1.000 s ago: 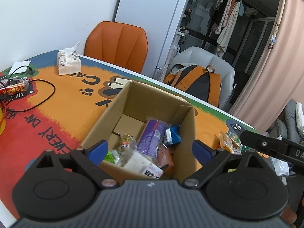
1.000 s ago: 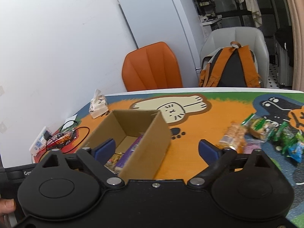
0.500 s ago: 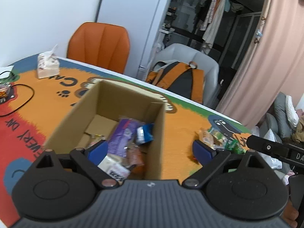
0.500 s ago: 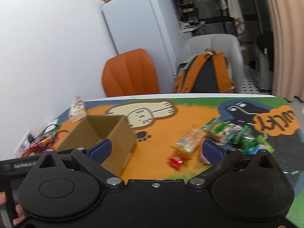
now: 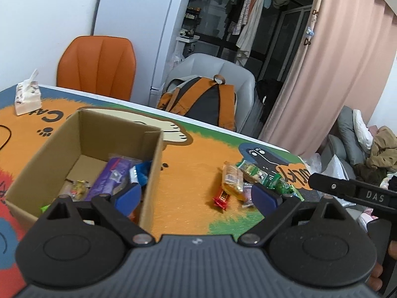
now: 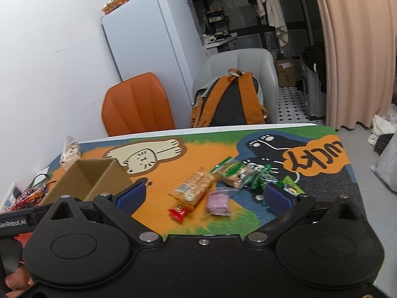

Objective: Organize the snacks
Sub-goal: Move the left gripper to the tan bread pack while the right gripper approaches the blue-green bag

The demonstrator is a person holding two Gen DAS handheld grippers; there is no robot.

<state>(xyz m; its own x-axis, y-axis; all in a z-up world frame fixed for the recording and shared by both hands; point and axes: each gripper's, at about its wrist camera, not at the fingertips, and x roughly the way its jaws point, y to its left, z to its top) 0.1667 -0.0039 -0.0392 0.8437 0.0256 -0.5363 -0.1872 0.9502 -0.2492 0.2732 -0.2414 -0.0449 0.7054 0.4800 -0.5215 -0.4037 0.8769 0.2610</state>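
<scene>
My left gripper (image 5: 196, 193) wide, empty | my right gripper (image 6: 206, 196) wide, empty | cardboard box (image 5: 148, 173) 10 o'clock | loose snacks (image 6: 198, 186) 12 o'clock, perhaps seven

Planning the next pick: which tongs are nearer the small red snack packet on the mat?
Right, as far as the views show. The right tongs hover open almost directly over the red packet. The left tongs sit beside the cardboard box, the packet off to their right.
</scene>
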